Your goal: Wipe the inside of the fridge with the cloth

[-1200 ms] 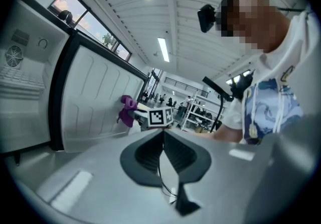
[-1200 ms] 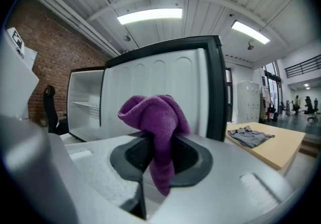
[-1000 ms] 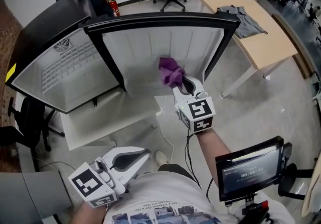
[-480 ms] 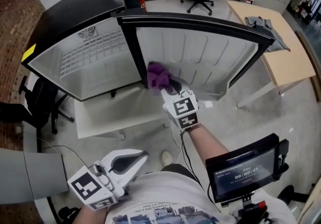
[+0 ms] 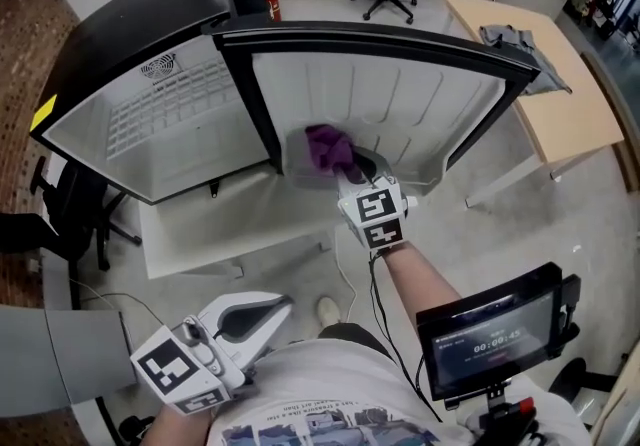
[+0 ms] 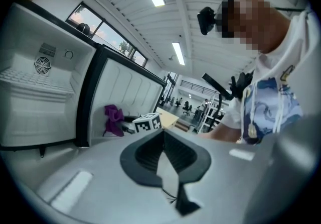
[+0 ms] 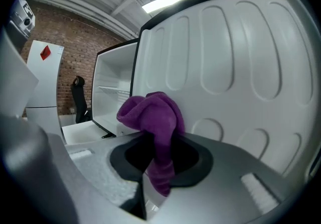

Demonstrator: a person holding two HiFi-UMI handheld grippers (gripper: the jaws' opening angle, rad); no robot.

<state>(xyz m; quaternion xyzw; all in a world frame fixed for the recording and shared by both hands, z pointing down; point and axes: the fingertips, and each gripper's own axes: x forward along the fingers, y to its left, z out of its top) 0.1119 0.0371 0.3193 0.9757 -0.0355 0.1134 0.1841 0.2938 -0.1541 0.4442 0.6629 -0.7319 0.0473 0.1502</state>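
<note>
Pinching the purple cloth (image 5: pixel 328 147) in our right gripper (image 5: pixel 352 172), jaws clamped on it, we hold it low against the fridge door liner (image 5: pixel 420 104), though contact is hard to judge. Pressing hard might drag the cloth free. Our left gripper (image 5: pixel 283 306) hangs low, jaws together, empty.

The left hand-held gripper (image 5: pixel 283 306) and right hand-held gripper (image 5: pixel 352 172) are pale grey shells with a black recess round the jaws. At the back of each sits a white marker cube (image 5: pixel 373 218) printed with black squares. A thin black cable (image 5: pixel 377 302) trails back from the right one. The person wears a grey sleeve (image 5: pixel 55 374) behind the left one and a white T-shirt (image 5: pixel 330 399) with blue print.
</note>
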